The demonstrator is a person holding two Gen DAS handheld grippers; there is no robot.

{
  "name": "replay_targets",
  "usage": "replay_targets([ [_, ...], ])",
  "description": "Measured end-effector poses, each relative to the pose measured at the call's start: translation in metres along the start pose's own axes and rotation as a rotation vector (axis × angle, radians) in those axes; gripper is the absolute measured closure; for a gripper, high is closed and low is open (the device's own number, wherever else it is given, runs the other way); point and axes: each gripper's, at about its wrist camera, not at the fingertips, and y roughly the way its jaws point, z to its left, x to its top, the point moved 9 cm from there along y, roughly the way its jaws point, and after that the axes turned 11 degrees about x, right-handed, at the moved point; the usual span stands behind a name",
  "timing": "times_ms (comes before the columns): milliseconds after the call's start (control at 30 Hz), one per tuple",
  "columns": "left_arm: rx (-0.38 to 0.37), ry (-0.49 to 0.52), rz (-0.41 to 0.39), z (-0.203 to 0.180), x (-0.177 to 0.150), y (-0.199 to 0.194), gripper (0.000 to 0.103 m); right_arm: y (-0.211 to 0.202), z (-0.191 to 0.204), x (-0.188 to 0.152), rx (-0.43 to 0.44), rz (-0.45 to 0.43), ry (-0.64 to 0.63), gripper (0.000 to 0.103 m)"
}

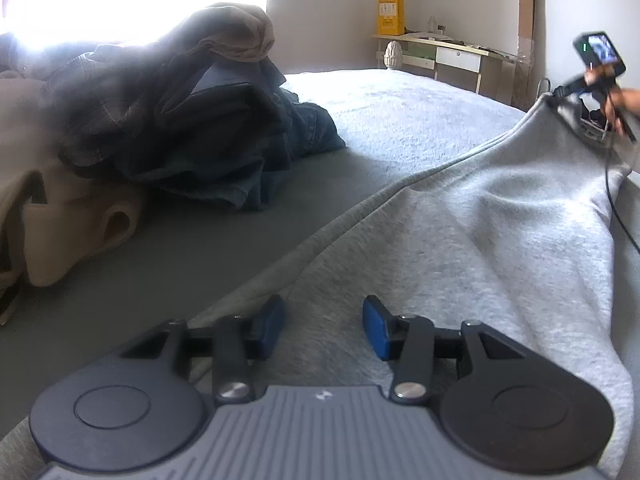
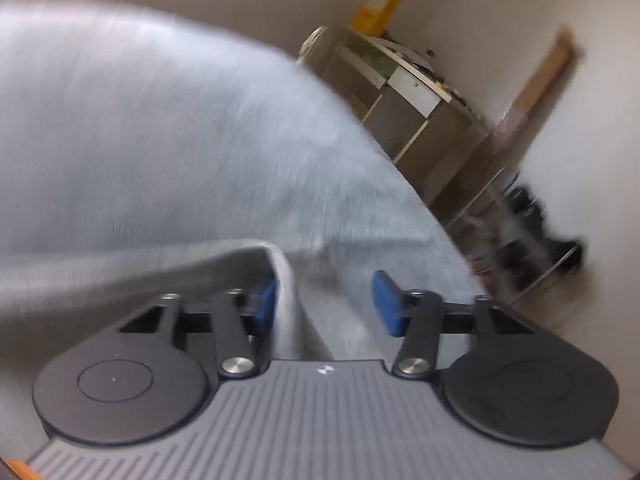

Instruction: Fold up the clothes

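Note:
A light grey sweatshirt lies spread on the bed and rises in a ridge toward the upper right. My left gripper hovers low over its near part. The blue pads stand well apart, grey fabric showing beneath and between them without being pinched. My right gripper, held by a hand, is at the garment's far corner. In the blurred right wrist view my right gripper stands open. A fold of the sweatshirt lies against its left pad and well clear of the right one.
A heap of dark clothes and jeans and a beige garment lie on the left of the bed. A desk with a yellow box stands at the far wall. A shoe rack is beside the bed.

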Motion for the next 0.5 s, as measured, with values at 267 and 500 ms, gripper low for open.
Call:
replay_targets([
  [267, 0.004, 0.013, -0.004, -0.001, 0.0, 0.001, 0.057, -0.013, -0.058, -0.016, 0.079, -0.082, 0.329, 0.016],
  [500, 0.002, 0.017, -0.007, -0.001, 0.0, 0.002, 0.057, 0.016, -0.057, -0.039, 0.183, -0.058, 0.406, 0.016],
])
